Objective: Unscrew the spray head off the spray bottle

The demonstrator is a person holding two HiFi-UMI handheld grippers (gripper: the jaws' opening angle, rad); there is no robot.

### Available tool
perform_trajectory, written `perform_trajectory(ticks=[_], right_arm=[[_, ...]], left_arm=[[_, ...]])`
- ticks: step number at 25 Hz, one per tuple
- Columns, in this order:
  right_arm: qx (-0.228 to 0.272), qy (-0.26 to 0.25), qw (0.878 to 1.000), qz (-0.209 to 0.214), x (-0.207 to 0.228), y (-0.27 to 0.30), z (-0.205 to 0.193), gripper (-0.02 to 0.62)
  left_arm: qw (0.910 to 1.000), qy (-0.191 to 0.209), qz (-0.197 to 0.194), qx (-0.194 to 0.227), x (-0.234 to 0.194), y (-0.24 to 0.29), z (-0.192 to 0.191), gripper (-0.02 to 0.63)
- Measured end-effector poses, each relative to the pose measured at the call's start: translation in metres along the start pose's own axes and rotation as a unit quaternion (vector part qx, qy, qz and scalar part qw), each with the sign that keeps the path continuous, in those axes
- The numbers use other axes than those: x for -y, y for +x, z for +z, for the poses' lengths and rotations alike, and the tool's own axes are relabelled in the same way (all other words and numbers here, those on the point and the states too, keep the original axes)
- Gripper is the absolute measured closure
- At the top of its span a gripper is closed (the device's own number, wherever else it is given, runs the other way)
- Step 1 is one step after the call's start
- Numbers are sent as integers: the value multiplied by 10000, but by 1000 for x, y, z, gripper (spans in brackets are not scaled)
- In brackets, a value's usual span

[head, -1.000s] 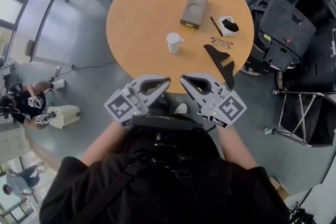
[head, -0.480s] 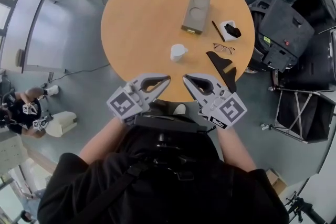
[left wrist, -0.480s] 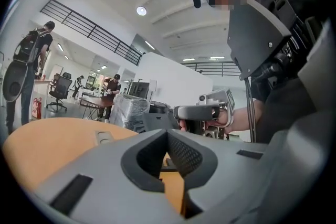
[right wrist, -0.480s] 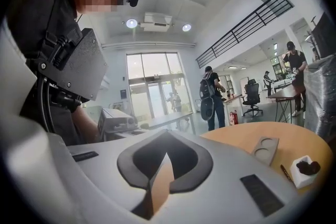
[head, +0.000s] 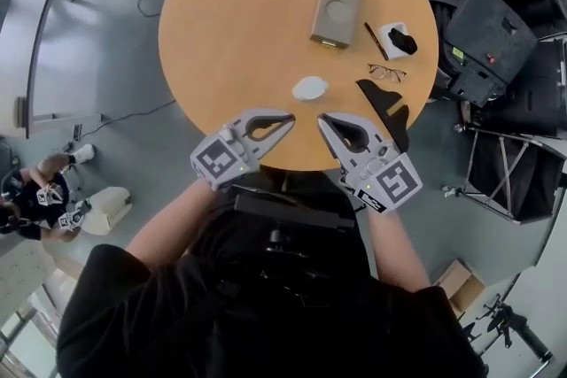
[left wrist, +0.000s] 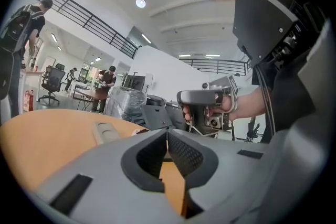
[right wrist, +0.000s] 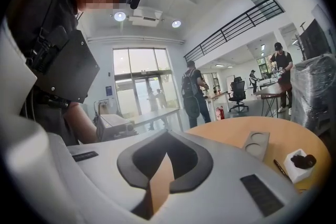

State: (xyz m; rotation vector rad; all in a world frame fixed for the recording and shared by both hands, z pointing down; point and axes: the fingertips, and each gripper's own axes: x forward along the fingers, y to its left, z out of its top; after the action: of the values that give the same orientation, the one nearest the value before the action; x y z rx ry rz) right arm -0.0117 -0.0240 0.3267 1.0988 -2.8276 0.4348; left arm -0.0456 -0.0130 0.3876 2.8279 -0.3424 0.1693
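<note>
On the table (head: 230, 22), glasses (head: 387, 73) lie near the spray bottle (head: 310, 88).

No lettering, brand or number can be read in any view. The cube faces on the left tongs (head: 289, 116) and the right tongs (head: 322, 119) carry only black-and-white square patterns, no letters. A blue sign (right wrist: 108, 91) beside the glass doors and a green label (head: 457, 54) on a black case are too small to read.

Round table (head: 230, 22) open at left, white bottle (head: 310, 88) near front edge, glasses (head: 387, 73), black wedge (head: 385, 106) crowd right
</note>
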Motion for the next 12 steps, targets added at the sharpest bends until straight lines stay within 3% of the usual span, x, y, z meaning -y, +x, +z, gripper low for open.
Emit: perform_trajectory(ticks=[10,12], right_arm=[[-70,276,9996,5,37,11,-55,586],[-101,296,9995,53,48,14,-69,586]], left_arm=[[9987,110,442,-244,-44,29,-76,522],[9977,339,521,-272,-49,37,-88,497]])
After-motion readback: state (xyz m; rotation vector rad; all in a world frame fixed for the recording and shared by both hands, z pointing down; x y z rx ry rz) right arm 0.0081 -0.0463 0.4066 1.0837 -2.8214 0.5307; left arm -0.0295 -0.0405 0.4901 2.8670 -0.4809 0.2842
